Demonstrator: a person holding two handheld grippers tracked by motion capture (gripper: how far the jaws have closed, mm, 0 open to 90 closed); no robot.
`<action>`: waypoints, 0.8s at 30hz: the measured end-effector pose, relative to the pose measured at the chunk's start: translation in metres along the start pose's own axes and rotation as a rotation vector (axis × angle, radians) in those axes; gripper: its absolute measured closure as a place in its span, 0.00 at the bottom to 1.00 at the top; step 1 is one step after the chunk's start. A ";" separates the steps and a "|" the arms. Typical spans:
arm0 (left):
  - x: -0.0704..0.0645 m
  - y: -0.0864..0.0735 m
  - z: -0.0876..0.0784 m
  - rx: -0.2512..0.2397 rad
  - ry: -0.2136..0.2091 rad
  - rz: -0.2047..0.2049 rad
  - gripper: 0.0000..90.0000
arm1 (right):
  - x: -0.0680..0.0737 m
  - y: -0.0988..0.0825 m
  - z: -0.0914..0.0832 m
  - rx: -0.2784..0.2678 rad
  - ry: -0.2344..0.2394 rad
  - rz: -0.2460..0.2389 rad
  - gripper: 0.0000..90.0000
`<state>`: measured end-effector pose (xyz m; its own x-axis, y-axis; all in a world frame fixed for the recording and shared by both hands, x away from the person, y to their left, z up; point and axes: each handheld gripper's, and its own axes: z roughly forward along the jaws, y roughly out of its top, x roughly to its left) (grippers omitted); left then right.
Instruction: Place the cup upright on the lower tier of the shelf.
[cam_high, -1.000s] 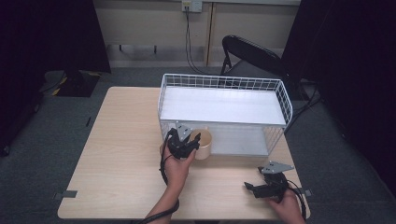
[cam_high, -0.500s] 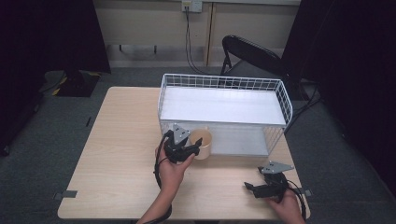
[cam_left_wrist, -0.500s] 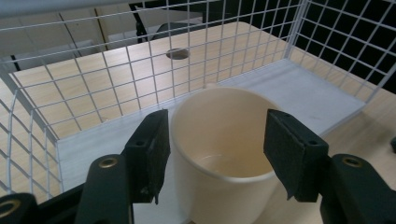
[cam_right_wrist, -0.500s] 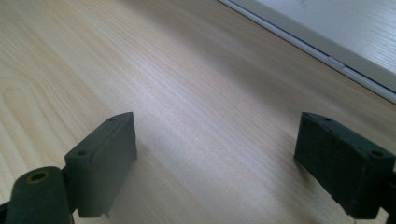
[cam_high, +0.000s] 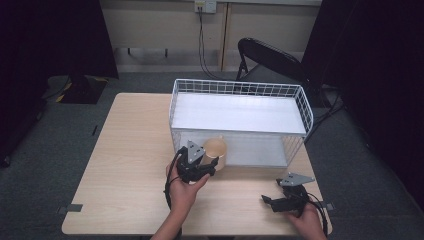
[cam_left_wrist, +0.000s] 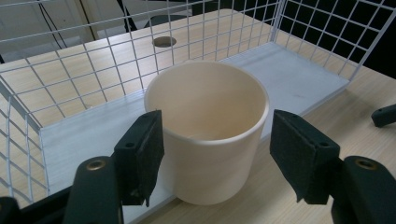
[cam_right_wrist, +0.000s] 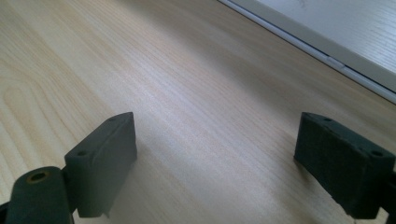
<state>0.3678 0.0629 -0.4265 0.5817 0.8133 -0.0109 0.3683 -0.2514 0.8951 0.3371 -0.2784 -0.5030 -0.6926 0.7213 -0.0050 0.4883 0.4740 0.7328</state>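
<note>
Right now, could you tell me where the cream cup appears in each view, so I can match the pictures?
High view: cream cup stands lower centre, against the wire basket's near wall, by the left gripper.
Left gripper view: cup centre, between the jaws, which have just been opening.
Right gripper view: not in it.
Shared landmark: the basket's white floor.

The right tongs (cam_right_wrist: 215, 163) hang over the pale wood desk (cam_right_wrist: 187, 84), their two black jaws standing wide apart with nothing but bare grain between them. Beyond the jaws, at the upper right of the desk, runs the white base edge of the basket (cam_right_wrist: 336, 42), slanting across the corner.
</note>
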 end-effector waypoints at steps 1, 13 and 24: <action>0.000 -0.001 0.001 0.003 -0.001 0.000 0.39 | 0.000 0.000 0.000 0.000 0.000 0.000 0.14; 0.000 -0.007 0.008 0.026 0.018 -0.016 0.37 | 0.000 0.000 0.000 0.000 0.000 0.000 0.14; 0.000 -0.011 0.014 0.035 0.032 -0.038 0.39 | 0.000 0.000 0.000 0.000 0.000 0.000 0.14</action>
<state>0.3741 0.0576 -0.4424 0.5431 0.8392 -0.0298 0.4156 -0.2378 0.8779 0.3371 -0.2784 -0.5030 -0.6928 0.7211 -0.0052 0.4880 0.4740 0.7329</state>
